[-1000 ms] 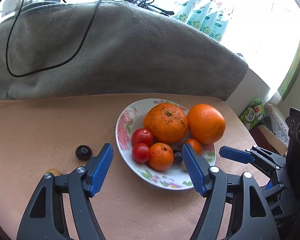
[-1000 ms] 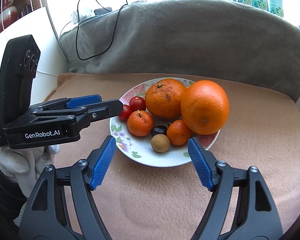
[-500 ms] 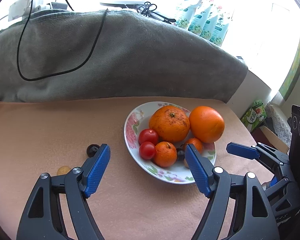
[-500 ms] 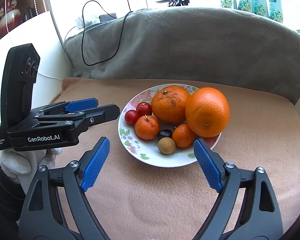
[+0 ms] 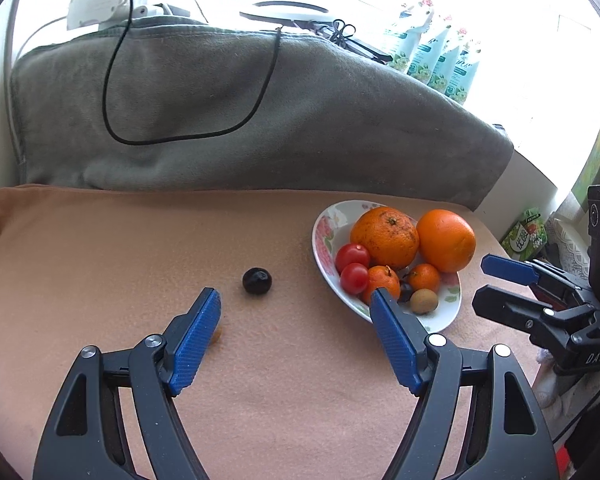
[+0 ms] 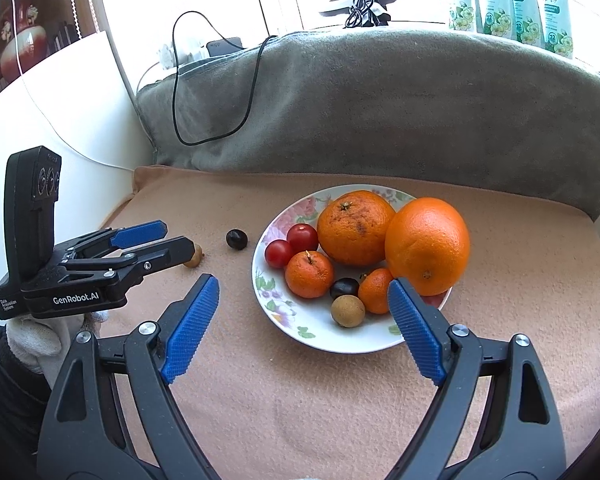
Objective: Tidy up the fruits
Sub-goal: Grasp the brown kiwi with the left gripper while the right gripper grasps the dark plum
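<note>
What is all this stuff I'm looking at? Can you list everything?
plate: one, white with flowers, on the blanket
oranges: two, large, at the plate's back
mandarins: two, small, orange, on the plate
tomatoes: two, red, at the plate's left edge
dark fruit: two; one on the blanket left of the plate, one on the plate
brown fruit: two; one on the plate's front, one on the blanket by the left gripper
blanket: one, tan, underneath everything
grey cushion: one, behind
black cable: one, draped over the cushion
green packets: several, on the sill
left gripper: open, empty
right gripper: open, empty
</note>
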The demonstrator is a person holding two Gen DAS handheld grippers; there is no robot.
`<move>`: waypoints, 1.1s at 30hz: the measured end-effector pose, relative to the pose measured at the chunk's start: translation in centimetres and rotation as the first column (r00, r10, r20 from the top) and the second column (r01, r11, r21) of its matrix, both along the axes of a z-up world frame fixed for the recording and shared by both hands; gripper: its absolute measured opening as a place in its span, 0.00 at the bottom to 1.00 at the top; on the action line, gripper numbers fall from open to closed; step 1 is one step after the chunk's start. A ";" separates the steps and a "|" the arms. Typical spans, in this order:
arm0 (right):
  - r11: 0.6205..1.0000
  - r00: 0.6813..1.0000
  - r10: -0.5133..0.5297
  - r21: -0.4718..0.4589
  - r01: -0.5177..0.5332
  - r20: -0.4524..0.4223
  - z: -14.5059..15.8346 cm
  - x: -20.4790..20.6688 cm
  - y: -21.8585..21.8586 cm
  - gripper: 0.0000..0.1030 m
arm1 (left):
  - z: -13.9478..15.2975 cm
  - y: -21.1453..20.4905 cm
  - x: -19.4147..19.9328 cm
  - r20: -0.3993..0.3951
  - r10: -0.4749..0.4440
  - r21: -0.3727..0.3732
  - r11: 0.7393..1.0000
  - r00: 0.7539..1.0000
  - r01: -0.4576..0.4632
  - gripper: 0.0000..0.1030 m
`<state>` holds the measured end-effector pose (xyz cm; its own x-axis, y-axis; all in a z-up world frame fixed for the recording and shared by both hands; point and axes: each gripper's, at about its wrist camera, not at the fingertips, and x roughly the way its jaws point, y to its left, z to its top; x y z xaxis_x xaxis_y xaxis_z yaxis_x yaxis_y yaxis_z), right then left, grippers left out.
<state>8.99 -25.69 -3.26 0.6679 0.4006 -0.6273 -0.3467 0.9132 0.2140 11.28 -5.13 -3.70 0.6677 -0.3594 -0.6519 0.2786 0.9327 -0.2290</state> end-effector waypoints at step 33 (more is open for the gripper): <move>0.944 0.954 0.273 -0.155 -0.290 -0.120 -3.1 9.6 13.1 0.48 | -4.3 5.0 1.1 -0.107 0.045 -0.024 0.999 0.993 -0.048 0.52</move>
